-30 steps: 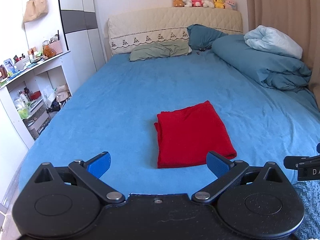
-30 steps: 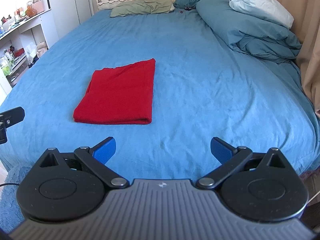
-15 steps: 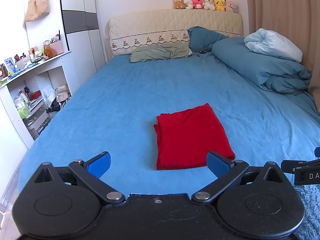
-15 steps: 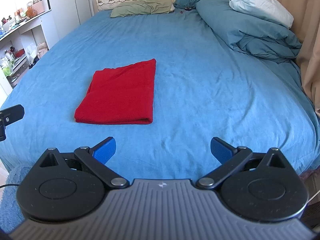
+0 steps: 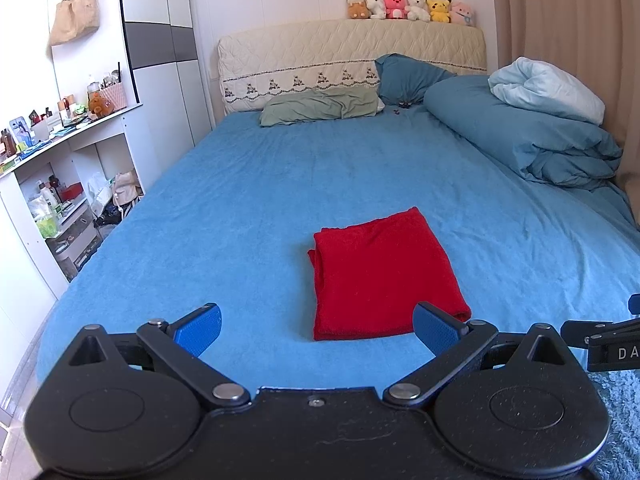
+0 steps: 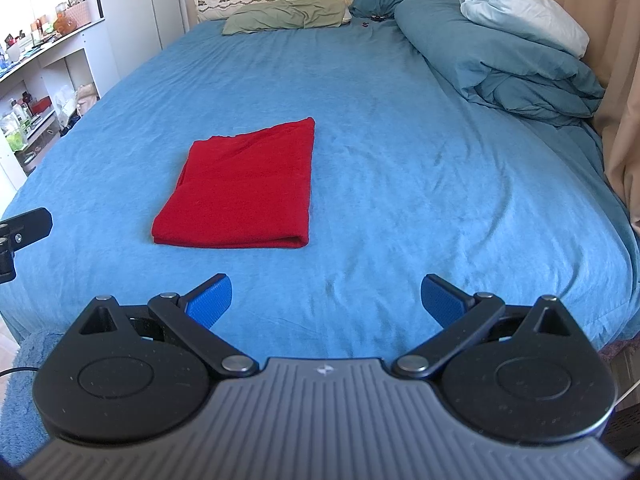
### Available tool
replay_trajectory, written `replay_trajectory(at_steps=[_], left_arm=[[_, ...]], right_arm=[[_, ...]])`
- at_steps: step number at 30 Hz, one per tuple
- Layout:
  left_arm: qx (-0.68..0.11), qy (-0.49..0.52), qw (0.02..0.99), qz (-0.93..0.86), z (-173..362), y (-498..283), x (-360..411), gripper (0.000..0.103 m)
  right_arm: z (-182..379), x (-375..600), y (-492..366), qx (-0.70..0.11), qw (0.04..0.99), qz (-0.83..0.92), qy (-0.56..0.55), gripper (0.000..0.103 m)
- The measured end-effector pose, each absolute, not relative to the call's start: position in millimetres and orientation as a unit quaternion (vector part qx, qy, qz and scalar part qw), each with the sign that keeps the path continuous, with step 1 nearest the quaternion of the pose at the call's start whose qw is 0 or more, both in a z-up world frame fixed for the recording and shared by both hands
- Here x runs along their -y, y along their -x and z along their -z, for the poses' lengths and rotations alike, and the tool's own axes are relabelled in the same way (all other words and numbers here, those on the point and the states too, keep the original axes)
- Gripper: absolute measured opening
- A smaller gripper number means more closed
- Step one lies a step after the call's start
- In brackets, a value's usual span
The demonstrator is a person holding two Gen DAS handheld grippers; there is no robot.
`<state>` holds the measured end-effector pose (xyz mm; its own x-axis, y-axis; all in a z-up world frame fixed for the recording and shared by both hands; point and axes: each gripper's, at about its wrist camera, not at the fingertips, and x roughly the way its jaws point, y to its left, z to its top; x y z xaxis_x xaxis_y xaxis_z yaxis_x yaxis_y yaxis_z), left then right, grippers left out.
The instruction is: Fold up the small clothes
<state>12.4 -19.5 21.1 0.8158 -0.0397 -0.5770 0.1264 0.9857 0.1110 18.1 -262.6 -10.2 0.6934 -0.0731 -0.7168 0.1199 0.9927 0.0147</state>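
Both the left claw [image 5: 318,326] and right claw [image 6: 326,298] gape empty before the folded red cloth [image 5: 384,276] on the bed [image 6: 400,120]; only the left view shows the plush toys [image 5: 410,7].

Bed [image 5: 280,208], blue sheet. Far end: quilted headboard [image 5: 352,46] with plush toys [image 5: 410,7] on top; green pillow [image 5: 320,106]; blue pillow [image 5: 404,76]. Right: blue duvet [image 5: 520,136], white blanket [image 5: 548,92] on top; curtain [image 5: 568,20]. Left: cluttered shelves [image 5: 60,184]; hanging bag [image 5: 74,12].
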Motion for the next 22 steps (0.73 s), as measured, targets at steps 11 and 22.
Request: replay_trajectory(at_steps=[11,22], left_arm=[[-0.293,-0.071,0.953,0.039,-23.1,-10.7,20.3,0.103],[-0.282,-0.072,0.956,0.041,-22.2,-9.4,19.3,0.103]], right_arm=[[8.3,258.9,-16.8,-0.388,0.92,0.048,-0.029,0.103],[5.6,259.3,-17.9,-0.387,0.921,0.044,-0.028,0.103]])
